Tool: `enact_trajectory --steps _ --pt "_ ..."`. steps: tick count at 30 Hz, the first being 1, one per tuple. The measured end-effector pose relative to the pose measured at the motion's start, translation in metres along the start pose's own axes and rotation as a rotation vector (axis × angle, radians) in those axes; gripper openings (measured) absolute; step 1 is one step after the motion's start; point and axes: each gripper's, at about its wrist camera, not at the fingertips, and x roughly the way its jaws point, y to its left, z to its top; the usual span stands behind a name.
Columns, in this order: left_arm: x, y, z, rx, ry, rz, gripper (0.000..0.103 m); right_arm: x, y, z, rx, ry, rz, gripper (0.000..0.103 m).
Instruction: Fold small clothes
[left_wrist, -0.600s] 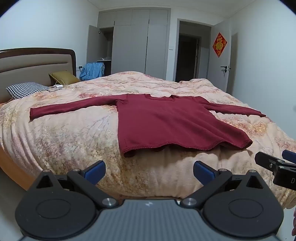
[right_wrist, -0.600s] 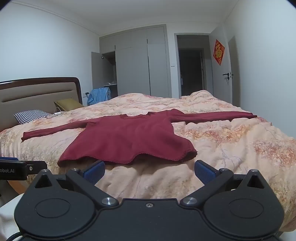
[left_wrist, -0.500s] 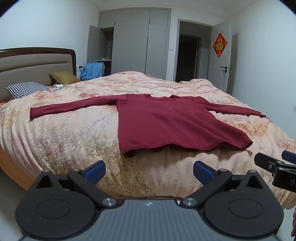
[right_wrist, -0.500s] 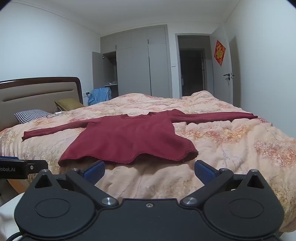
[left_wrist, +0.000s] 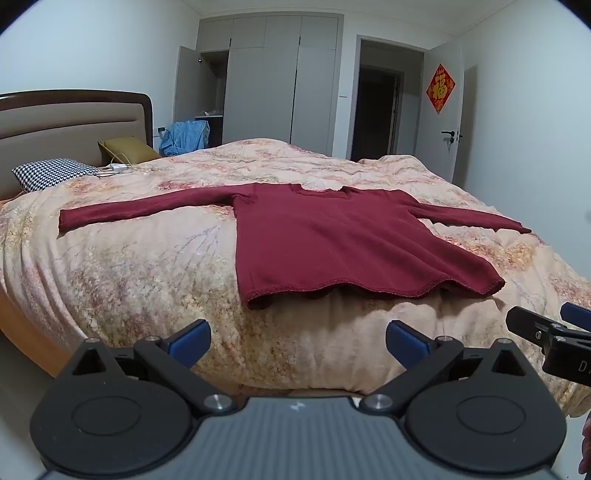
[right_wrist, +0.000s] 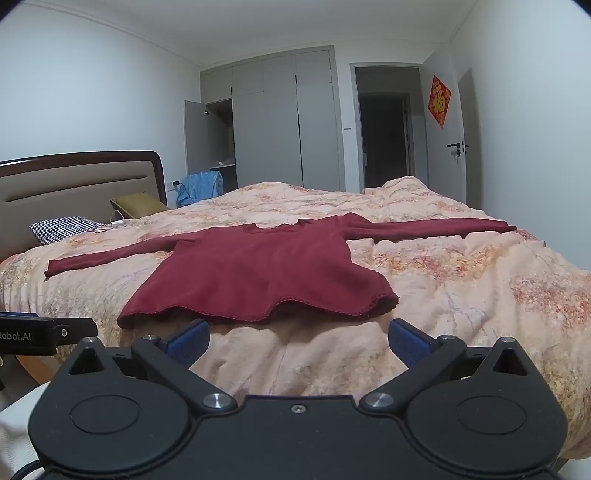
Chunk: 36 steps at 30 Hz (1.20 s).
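From the left wrist camera, a dark red knitted sweater (left_wrist: 332, 236) lies flat and face up on a bed (left_wrist: 147, 266) covered with a soft, plush quilt mottled in peach and rust. Both sleeves are stretched straight out to left and right, and its wavy, stitched hem curls slightly at the near edge of the mattress. The left gripper (left_wrist: 297, 338) hovers just short of that edge, its blue-padded fingers (left_wrist: 188, 338) spread wide with nothing between them; the tip of the right gripper (left_wrist: 546, 332) juts in at the right. At the far left a padded headboard (left_wrist: 70, 125) with a dark wood frame backs a houndstooth pillow (left_wrist: 55, 173) and an olive cushion (left_wrist: 125, 149). From the right wrist camera, the same sweater (right_wrist: 258, 269) sits left of centre, its right sleeve reaching far across the rumpled quilt. The right gripper (right_wrist: 297, 338), matte black with round pivot discs, holds its jaws fully apart and empty, near the hem. Beyond stands a grey wardrobe (right_wrist: 273, 122), one door ajar on a shelf whose contents are too small to make out.
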Motion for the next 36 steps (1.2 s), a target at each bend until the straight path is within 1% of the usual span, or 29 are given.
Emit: enact_trajectory --steps 11,36 --pt "0.0006 -0.0009 -0.0012 -0.007 0.003 -0.012 0.103 0.0018 -0.0016 -0.0018 0.007 0.006 0.007 0.103" --pt "0.0007 -0.0013 -0.0018 -0.011 0.008 -0.013 0.103 0.0010 -0.0016 -0.0013 0.009 0.008 0.006 0.103"
